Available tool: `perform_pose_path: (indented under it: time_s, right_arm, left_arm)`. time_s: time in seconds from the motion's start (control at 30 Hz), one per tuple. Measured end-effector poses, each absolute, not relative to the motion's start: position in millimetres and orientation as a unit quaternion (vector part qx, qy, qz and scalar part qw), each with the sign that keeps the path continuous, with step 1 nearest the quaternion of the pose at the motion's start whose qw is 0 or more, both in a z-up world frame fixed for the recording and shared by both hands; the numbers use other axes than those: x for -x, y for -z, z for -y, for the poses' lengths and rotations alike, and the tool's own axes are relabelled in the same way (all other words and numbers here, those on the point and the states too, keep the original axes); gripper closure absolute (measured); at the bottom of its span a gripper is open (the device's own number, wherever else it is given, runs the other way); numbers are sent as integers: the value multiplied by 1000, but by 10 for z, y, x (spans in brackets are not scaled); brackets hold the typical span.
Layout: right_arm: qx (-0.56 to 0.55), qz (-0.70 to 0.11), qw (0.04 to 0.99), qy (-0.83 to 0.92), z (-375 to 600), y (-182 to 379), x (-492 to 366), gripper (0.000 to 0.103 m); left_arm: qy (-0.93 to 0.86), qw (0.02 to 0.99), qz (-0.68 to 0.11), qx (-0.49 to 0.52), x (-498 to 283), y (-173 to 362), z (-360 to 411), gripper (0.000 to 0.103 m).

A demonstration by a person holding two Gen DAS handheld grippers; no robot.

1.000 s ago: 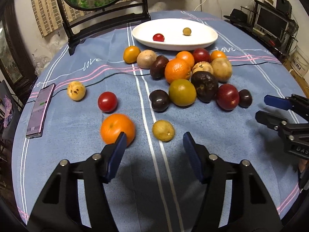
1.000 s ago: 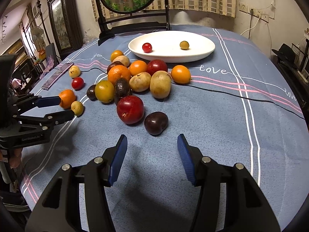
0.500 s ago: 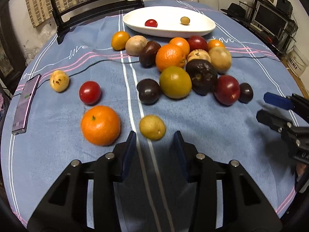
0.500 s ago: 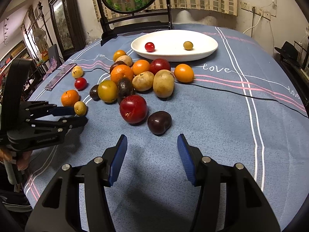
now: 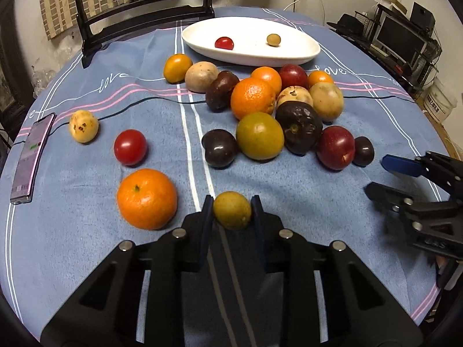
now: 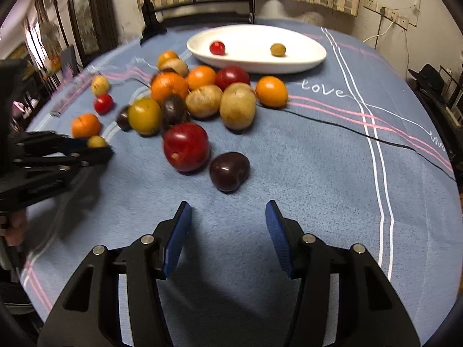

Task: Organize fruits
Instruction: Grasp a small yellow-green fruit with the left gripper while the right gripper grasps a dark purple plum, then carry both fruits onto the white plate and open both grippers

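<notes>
The fingers (image 5: 207,208) of the left gripper (image 5: 231,209) have just closed onto a small yellow-green fruit (image 5: 231,213), which sits pinched between them on the tablecloth (image 5: 72,231), just beside an orange (image 5: 147,198). This looks like the pick-up step; next the fruit likely needs lifting clear and carrying over the fruit pile (image 5: 272,115) to the white plate (image 5: 301,55), which already holds a red and a yellow fruit. "Love" is stitched on the cloth. From the right wrist, the right gripper (image 6: 228,222) stands half open and empty, near a dark plum (image 6: 229,171); "love" (image 6: 322,89) reads beside the plate.
</notes>
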State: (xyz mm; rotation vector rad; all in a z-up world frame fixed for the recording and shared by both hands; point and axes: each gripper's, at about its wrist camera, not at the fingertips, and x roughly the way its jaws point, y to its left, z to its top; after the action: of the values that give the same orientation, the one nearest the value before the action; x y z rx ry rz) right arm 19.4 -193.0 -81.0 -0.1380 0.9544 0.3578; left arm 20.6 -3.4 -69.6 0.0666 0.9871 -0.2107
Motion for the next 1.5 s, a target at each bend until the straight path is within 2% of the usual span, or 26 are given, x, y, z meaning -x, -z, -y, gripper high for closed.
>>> perform_pose_path:
  time_s: [0.2, 0.27, 0.37, 0.67, 1.0, 1.2, 1.5]
  right_arm:
    - [80, -463, 867, -167, 1863, 807, -380, 50]
    - [79, -462, 867, -170, 1836, 806, -435, 67]
    - [78, -463, 866, -172, 1812, 808, -485, 72]
    - [42, -438, 884, -158, 2048, 541, -417, 72]
    - [-22, -357, 924, -134, 2112, -28, -952, 72]
    - [-40, -375, 916, -136, 1948, 216, -1521, 72]
    - [-15, -387, 912, -138, 1804, 478, -1856, 71]
  left_arm:
    - [110, 874, -472, -29, -172, 705, -1, 76]
    - [112, 874, -472, -27, -173, 708, -9, 76]
    - [113, 874, -471, -28, -171, 706, -13, 77]
    - [121, 890, -437, -51, -232, 409, 52, 77]
    - [120, 916, -381, -49, -1062, -104, 373, 76]
    - [91, 907, -410, -33, -1787, 140, 449, 76]
    - [83, 899, -428, -32, -2199, 380, 522, 74]
